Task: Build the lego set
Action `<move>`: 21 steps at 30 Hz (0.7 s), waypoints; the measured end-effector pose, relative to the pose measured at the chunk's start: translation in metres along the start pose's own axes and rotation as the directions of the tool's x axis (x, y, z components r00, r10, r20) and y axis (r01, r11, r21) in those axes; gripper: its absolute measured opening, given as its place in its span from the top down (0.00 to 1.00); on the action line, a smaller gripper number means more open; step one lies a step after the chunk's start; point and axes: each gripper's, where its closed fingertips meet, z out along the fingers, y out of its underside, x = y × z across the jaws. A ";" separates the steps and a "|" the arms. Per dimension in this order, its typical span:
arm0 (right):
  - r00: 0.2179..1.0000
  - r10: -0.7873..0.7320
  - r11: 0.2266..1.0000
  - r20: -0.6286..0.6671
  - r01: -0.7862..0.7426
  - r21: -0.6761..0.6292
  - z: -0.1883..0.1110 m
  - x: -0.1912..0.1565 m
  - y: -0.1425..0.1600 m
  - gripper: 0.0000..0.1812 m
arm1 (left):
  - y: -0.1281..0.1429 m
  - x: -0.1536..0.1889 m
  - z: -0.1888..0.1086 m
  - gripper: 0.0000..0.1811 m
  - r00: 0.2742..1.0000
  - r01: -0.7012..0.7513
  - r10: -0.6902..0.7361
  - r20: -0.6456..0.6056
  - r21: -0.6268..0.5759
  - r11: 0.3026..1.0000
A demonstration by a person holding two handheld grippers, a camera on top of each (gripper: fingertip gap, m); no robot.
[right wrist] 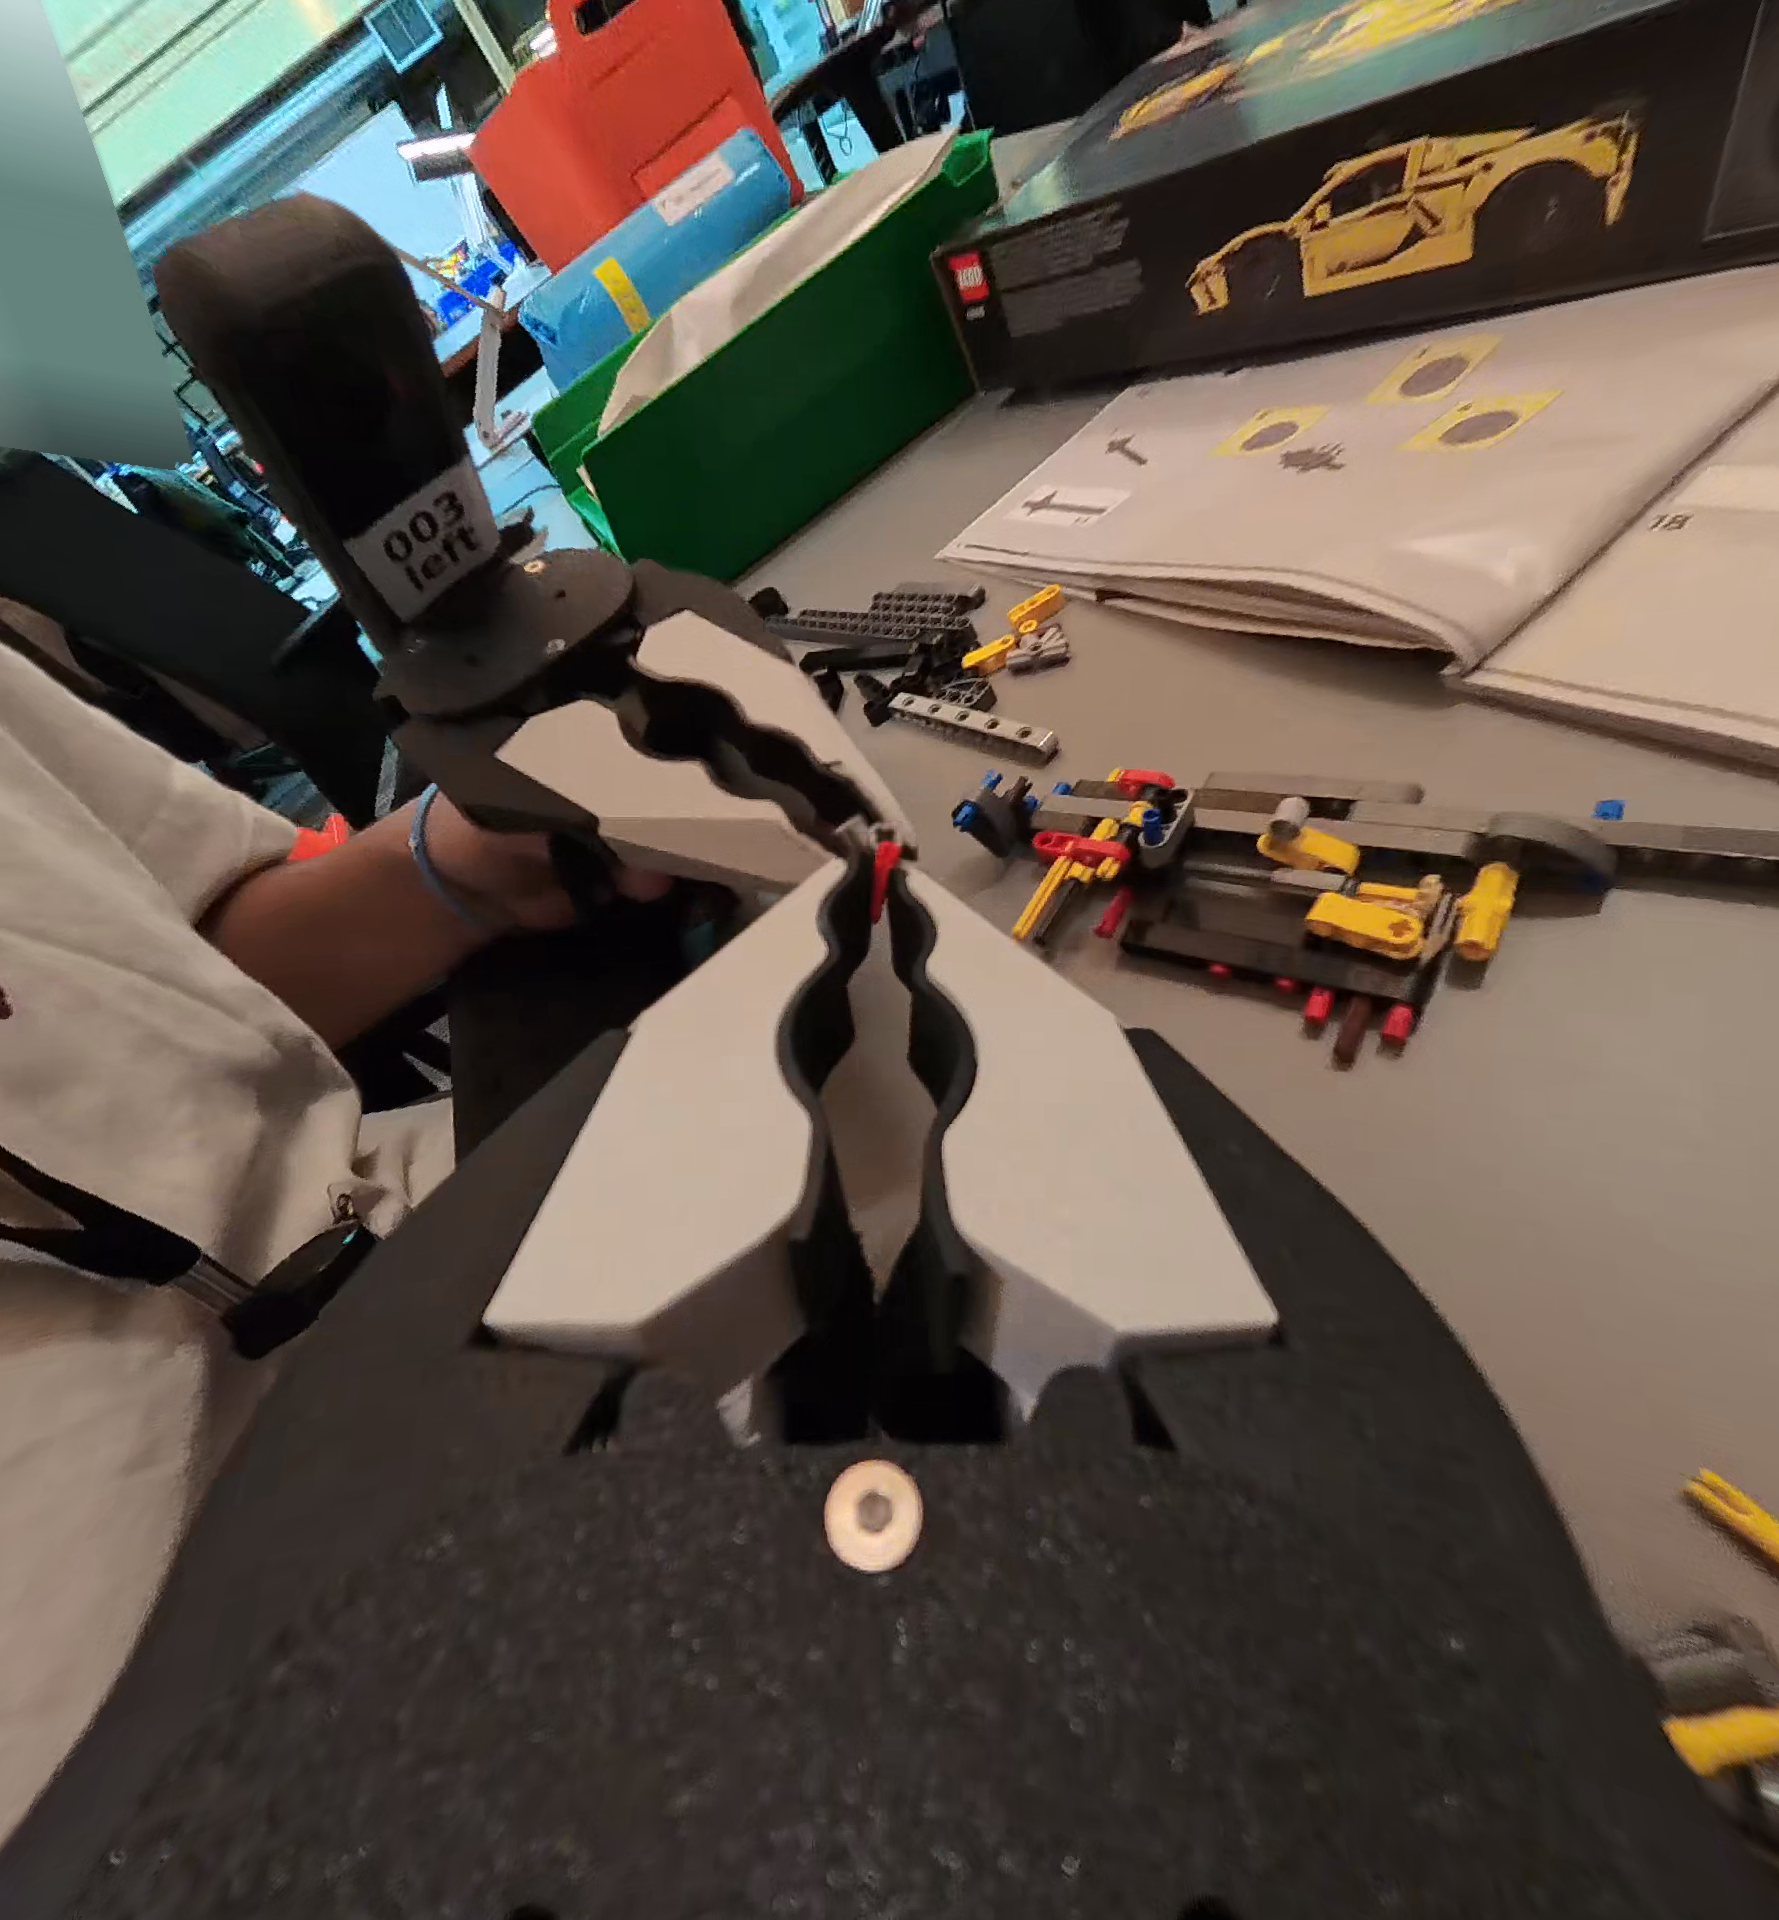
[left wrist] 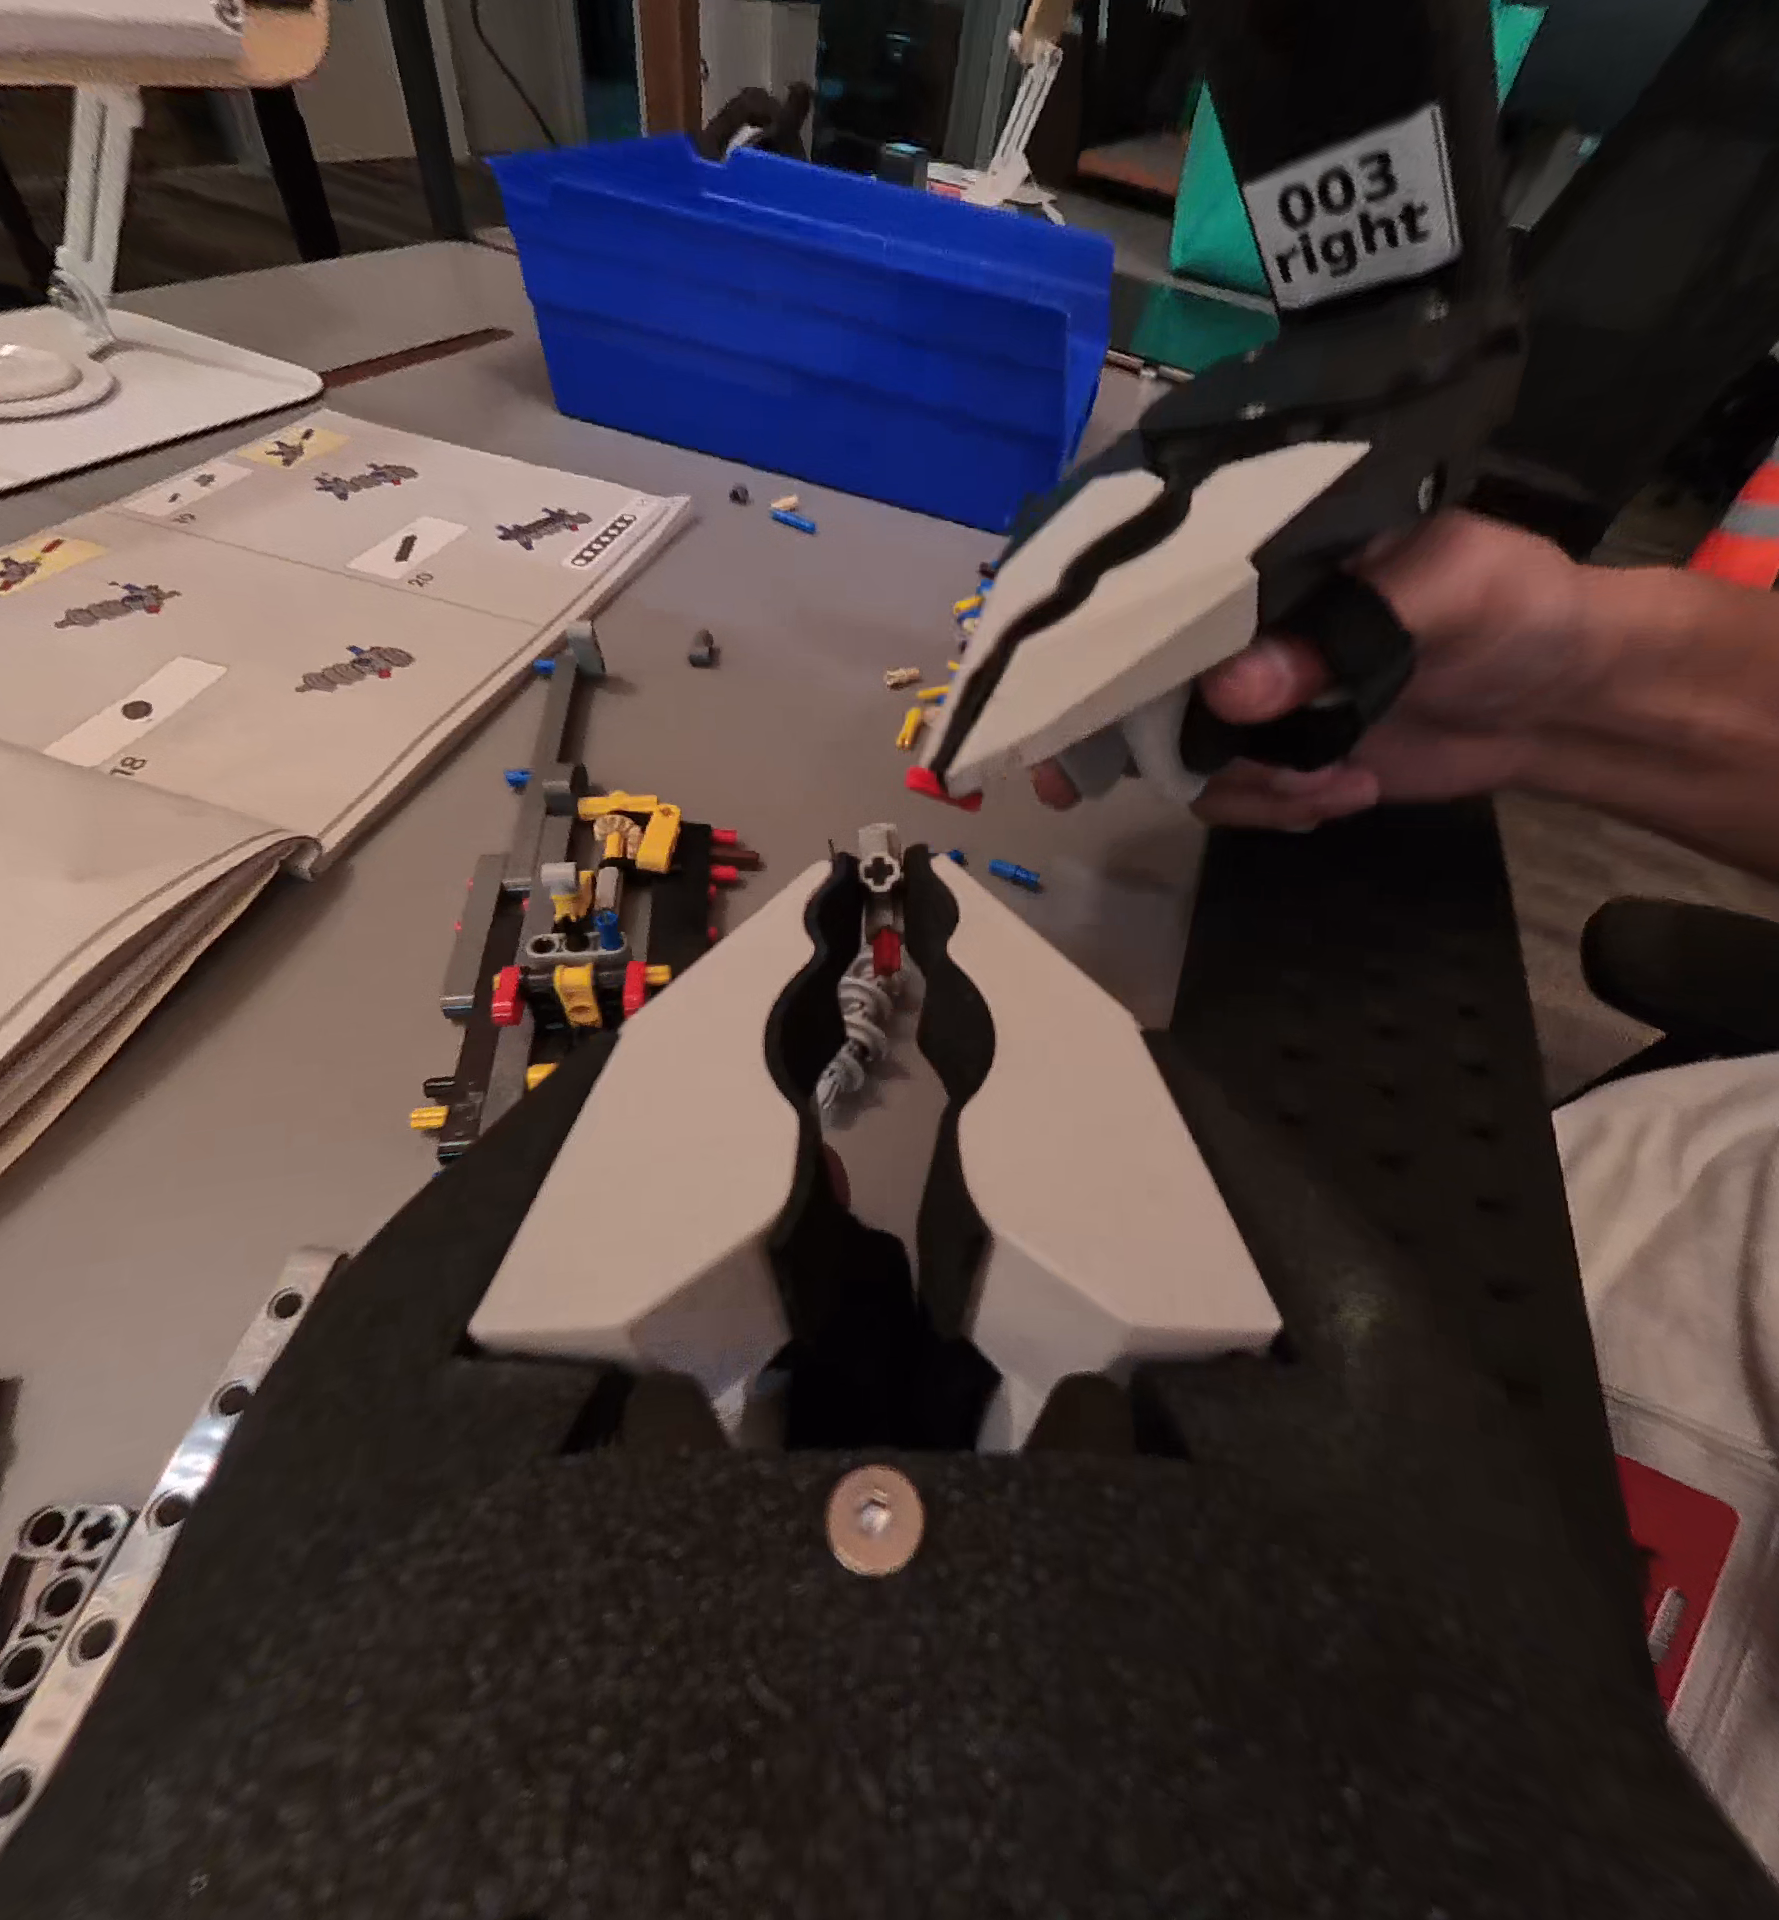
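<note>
Grey axle assembly (left wrist: pixel 869 966) sits clamped between the fingers of my left gripper (left wrist: pixel 877 868), a light grey connector with a cross hole at the tips, a red piece behind it, and pale worm-like gears running back along the slot. My right gripper (right wrist: pixel 877 868) is clenched on a small red piece (right wrist: pixel 883 875), pinched at the very tips. In the right wrist view that red piece sits right up against the front end of the axle assembly; in the left wrist view the right gripper's tips sit just beside and a little above mine, slightly apart, so I cannot tell whether the two parts touch.

On the grey worktop (left wrist: pixel 781 727) lies the partly built chassis (right wrist: pixel 1280 883), a long run of dark and grey beams with yellow, red and blue parts on it, left of my left gripper. The open instruction booklet (left wrist: pixel 241 644) lies beyond it, and loose blue, yellow and tan pins (left wrist: pixel 926 696) are scattered near the blue bin (left wrist: pixel 812 322). A pile of black and grey beams (right wrist: pixel 926 655) rests near the booklet's edge, with the green bin (right wrist: pixel 791 416) and the black set box (right wrist: pixel 1332 208) farther back. My hand (left wrist: pixel 1467 675) wraps the right gripper's handle.
</note>
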 end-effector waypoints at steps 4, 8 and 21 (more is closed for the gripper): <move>1.000 0.013 1.000 -0.023 -0.013 -0.010 0.010 0.000 0.008 0.99 | -0.004 -0.002 -0.002 0.97 1.000 0.011 -0.012 0.009 0.021 1.000; 0.998 0.067 0.998 -0.003 -0.067 -0.009 0.013 -0.002 0.011 1.00 | -0.006 -0.002 -0.003 0.97 0.999 -0.026 0.025 0.029 0.030 0.999; 0.975 0.201 0.977 0.097 -0.206 0.052 0.010 -0.004 0.002 1.00 | -0.023 -0.024 -0.022 0.97 0.993 0.019 -0.034 0.110 0.139 0.990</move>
